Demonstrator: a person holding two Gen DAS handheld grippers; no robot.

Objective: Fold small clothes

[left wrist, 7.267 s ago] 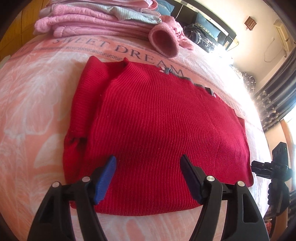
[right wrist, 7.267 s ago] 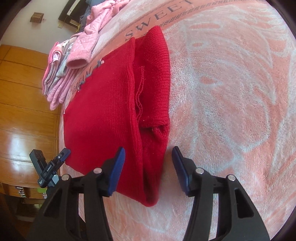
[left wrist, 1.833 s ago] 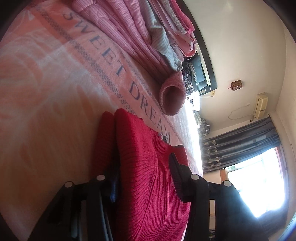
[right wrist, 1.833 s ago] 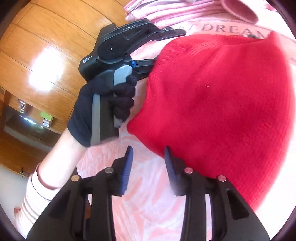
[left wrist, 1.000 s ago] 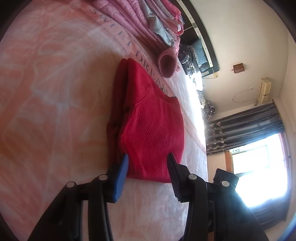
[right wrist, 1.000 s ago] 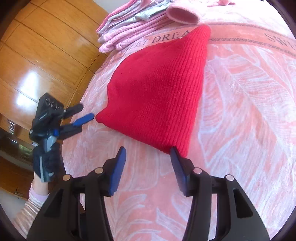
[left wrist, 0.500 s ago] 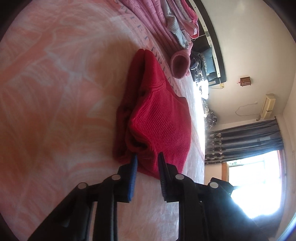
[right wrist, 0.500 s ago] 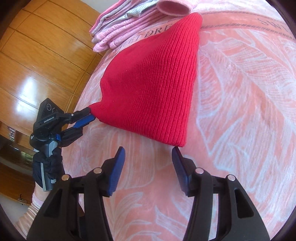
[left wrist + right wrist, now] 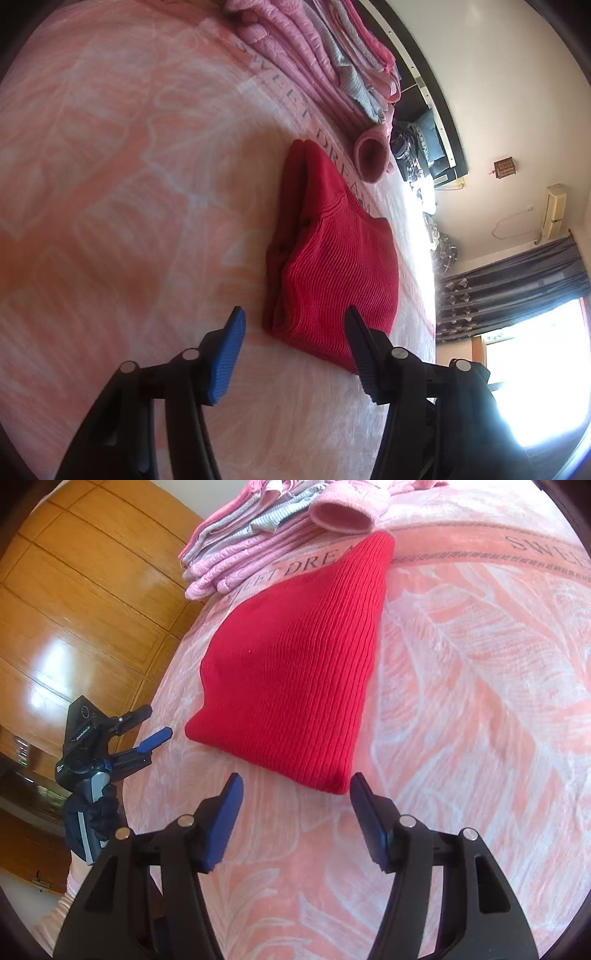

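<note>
Two grippers wide open, empty. Bed blanket point(image 9: 480, 686) carries folded red sweater point(image 9: 295, 686), long axis running from near edge toward pink clothes stack point(image 9: 258, 542), narrow end touching it. Right gripper point(image 9: 295, 794) hovers just short of sweater's near edge; left gripper point(image 9: 149, 734), held by gloved hand point(image 9: 99, 812), just beside its left corner.

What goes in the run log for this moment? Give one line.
stage: sweater folded | red sweater: lying free on pink blanket | left gripper: open | right gripper: open

Both wrist views low, near, share red sweater point(image 9: 332, 258).
</note>
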